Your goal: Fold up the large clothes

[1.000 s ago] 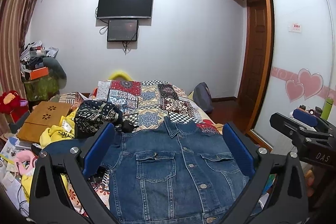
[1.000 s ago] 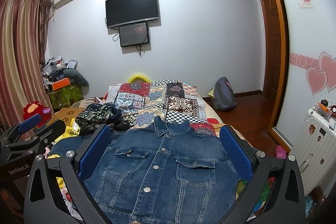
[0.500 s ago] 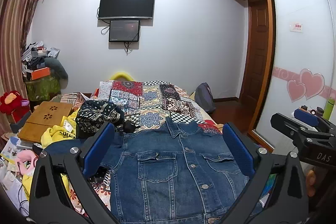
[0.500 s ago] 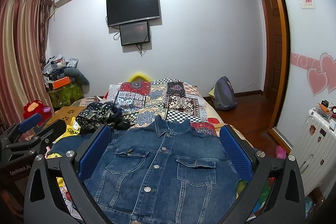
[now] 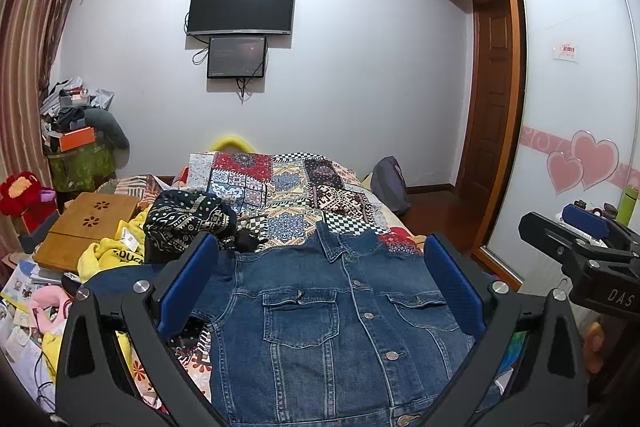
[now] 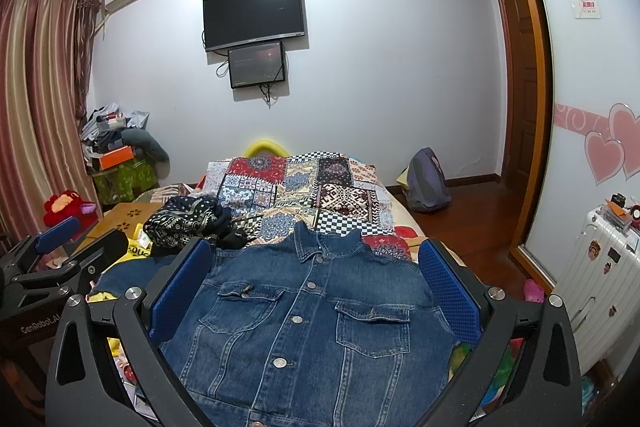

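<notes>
A blue denim jacket lies flat, front up and buttoned, on the bed, collar toward the far wall; it also shows in the right wrist view. One sleeve spreads out to the left. My left gripper is open and empty, held above the jacket with its blue pads wide apart. My right gripper is open and empty, also above the jacket. Each gripper shows in the other's view: the right one at the right edge, the left one at the left edge.
A patchwork quilt covers the bed beyond the jacket. A dark patterned garment, a yellow garment and a wooden lap table lie at the left. A white radiator and wardrobe door stand on the right.
Both grippers have shifted only very slightly; the jacket has not moved and both stay open.
</notes>
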A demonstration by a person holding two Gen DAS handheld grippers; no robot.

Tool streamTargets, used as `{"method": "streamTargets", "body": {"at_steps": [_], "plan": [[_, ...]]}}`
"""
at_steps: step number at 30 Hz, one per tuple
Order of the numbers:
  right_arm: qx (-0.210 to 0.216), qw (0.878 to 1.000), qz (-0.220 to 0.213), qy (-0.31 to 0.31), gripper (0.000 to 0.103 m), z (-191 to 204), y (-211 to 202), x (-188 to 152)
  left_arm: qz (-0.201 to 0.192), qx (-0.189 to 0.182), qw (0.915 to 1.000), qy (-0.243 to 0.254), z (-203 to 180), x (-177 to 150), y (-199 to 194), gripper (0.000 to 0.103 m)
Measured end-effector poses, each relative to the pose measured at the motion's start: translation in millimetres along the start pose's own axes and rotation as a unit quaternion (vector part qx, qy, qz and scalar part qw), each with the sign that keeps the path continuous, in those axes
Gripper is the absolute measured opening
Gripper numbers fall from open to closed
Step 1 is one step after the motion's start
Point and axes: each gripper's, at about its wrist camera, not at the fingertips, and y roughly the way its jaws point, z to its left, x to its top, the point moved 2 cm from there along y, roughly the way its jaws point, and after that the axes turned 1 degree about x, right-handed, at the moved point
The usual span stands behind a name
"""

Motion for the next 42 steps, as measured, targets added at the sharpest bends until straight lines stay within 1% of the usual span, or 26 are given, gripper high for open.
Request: {"method": "streamTargets", "body": {"at_steps": [17,27,32,35,37,39,42], "plan": [[-0.001,1.000,0.011,0.000,0.103,0.2,8.7,1.7,0.014,0.003,0.9998,-0.011,11.7,-1.6,11.5,0.103],[-0.008,1.000,0.025,-0.008,0.103,-1.6,35.8,3.0,0.017,0.018,0.9997,-0.004,32.0,1.0,33.5,0.103],[-0.014,0.999,0.032,-0.012,0.103,-4.3,58.9,7.9,0.020,0.046,0.9985,-0.023,67.4,11.6,55.4,0.103],[-0.017,0.999,0.036,-0.010,0.103,-7.4,77.1,11.5,0.023,0.073,0.9963,-0.039,101.1,16.4,73.4,0.103],[-0.022,0.999,0.039,-0.008,0.103,-10.3,89.1,13.0,0.024,0.092,0.9938,-0.058,131.5,16.7,86.4,0.103],[-0.039,0.998,0.042,-0.004,0.103,-14.3,102.4,13.5,0.020,0.098,0.9920,-0.076,156.1,13.9,92.9,0.103],[-0.063,0.997,0.050,0.003,0.103,-24.8,127.1,11.3,0.033,0.110,0.9879,-0.105,196.7,4.4,105.0,0.103]]}}
